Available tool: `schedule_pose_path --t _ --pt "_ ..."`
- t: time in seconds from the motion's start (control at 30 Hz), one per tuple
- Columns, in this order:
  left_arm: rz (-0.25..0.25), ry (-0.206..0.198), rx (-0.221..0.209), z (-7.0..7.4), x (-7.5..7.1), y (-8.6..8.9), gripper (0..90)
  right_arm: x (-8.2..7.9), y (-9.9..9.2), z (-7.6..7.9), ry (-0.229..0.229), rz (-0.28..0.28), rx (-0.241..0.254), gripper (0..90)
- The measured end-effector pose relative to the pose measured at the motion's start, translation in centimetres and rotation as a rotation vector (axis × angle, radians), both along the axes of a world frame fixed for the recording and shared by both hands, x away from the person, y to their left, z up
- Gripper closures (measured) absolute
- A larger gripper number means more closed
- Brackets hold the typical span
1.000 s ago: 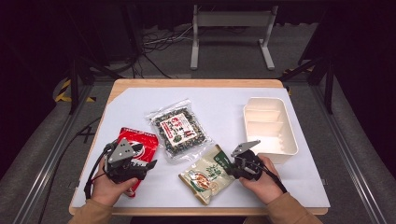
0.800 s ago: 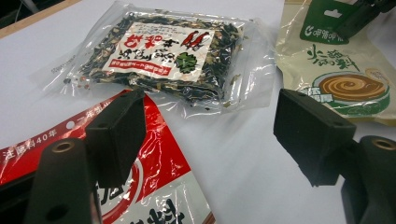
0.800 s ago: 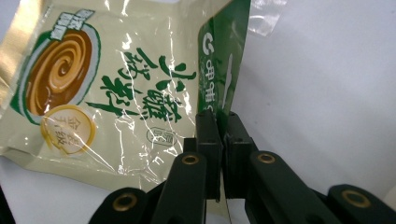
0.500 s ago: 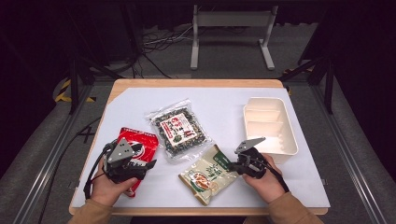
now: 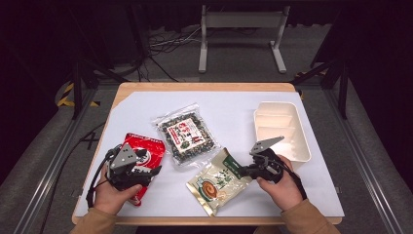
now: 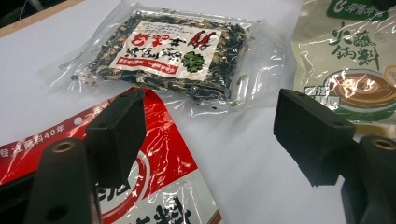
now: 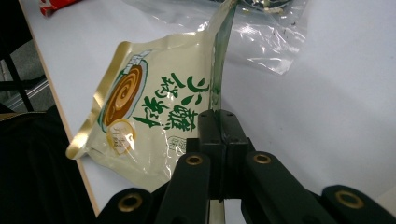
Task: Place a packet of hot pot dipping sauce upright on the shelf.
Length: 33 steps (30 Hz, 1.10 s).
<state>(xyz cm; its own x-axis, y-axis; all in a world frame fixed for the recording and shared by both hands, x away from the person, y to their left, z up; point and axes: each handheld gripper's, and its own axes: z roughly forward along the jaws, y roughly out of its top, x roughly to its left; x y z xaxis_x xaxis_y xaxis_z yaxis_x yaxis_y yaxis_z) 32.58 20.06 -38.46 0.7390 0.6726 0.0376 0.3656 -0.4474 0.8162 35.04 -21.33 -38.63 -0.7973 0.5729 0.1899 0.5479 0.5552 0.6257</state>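
Fingers [image 7: 223, 126] pinch beige pouch [image 7: 140, 107] edge, lifted.

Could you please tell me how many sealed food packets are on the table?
3: a red foil packet under the left tongs, a clear plastic packet of dark dried food mid-table, and a cream-and-green pouch pinched by the right tongs.

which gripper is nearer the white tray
Right. The right gripper grips the beige pouch just in front of the white tray; the left gripper hovers over the red packet, far across.
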Motion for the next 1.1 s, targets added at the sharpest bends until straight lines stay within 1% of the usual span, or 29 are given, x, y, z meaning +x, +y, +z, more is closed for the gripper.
schedule_pose_path --t 0.07,0.1,0.13,0.33,0.53,0.7,0.83,1.1 --pt "0.001 -0.003 0.001 0.0 0.0 0.1 26.1 -0.2 0.0 0.5 -0.001 0.007 0.007 89.6" --pt "0.001 -0.003 0.001 0.0 0.0 0.1 26.2 -0.2 0.0 0.5 -0.001 0.007 0.007 89.6" --pt "0.002 -0.002 -0.003 0.0 0.0 0.1 26.1 -0.3 0.0 1.2 -0.003 0.014 0.019 89.7" --pt "0.007 -0.002 -0.004 0.0 0.1 0.2 26.1 -0.8 0.1 3.1 -0.031 0.031 0.023 89.7" --pt "0.011 -0.003 -0.009 0.1 0.1 0.3 26.2 -1.1 0.0 4.6 -0.049 0.041 0.037 89.7" --pt "0.013 -0.003 -0.013 0.1 0.0 0.4 26.2 -1.5 -0.1 6.1 -0.073 0.052 0.037 89.8" --pt "0.012 -0.007 -0.010 0.1 0.1 0.4 26.2 -1.6 -0.1 6.9 -0.091 0.062 0.032 89.8" --pt "0.016 -0.002 -0.015 0.1 0.1 0.5 26.2 -1.7 -0.3 8.2 -0.118 0.066 0.017 89.8"
